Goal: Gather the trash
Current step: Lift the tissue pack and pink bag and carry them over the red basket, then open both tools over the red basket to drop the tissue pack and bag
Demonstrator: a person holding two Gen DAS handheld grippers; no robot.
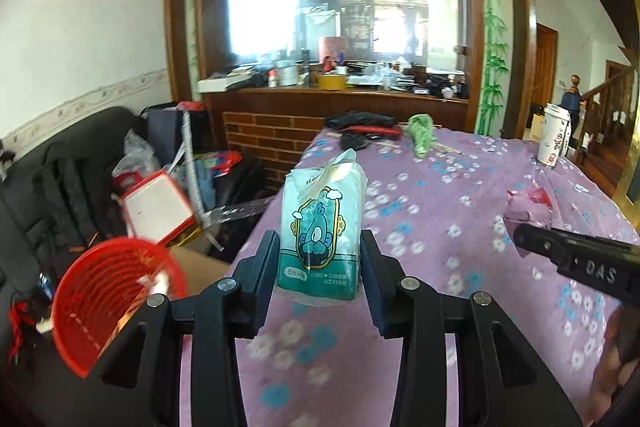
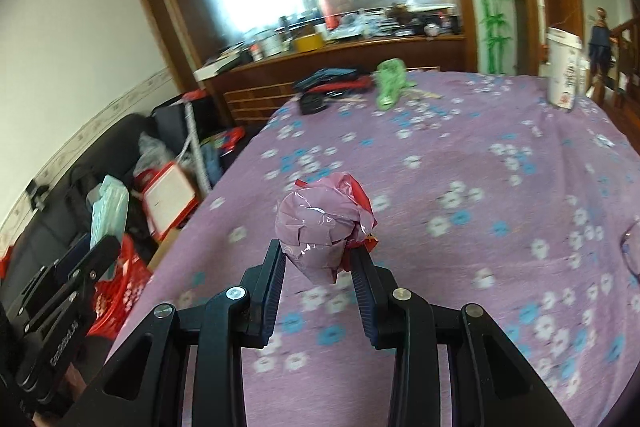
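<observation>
My left gripper (image 1: 320, 247) is shut on a teal and white tissue pack wrapper (image 1: 322, 223), held upright above the left edge of the table. The same wrapper (image 2: 108, 211) shows at the left of the right wrist view. My right gripper (image 2: 318, 259) is shut on a crumpled pink and red plastic wrapper (image 2: 326, 227), raised over the purple floral tablecloth (image 2: 460, 155). A red slatted basket (image 1: 100, 303) stands on the floor to the left of the table, below my left gripper, with some scraps inside.
A green cloth (image 1: 420, 135), dark folded clothes (image 1: 360, 121) and a white paper cup (image 1: 554, 135) lie toward the table's far end. A black sofa (image 1: 60, 187) with bags and a red-edged white box (image 1: 156, 207) crowds the left side. A wooden counter stands behind.
</observation>
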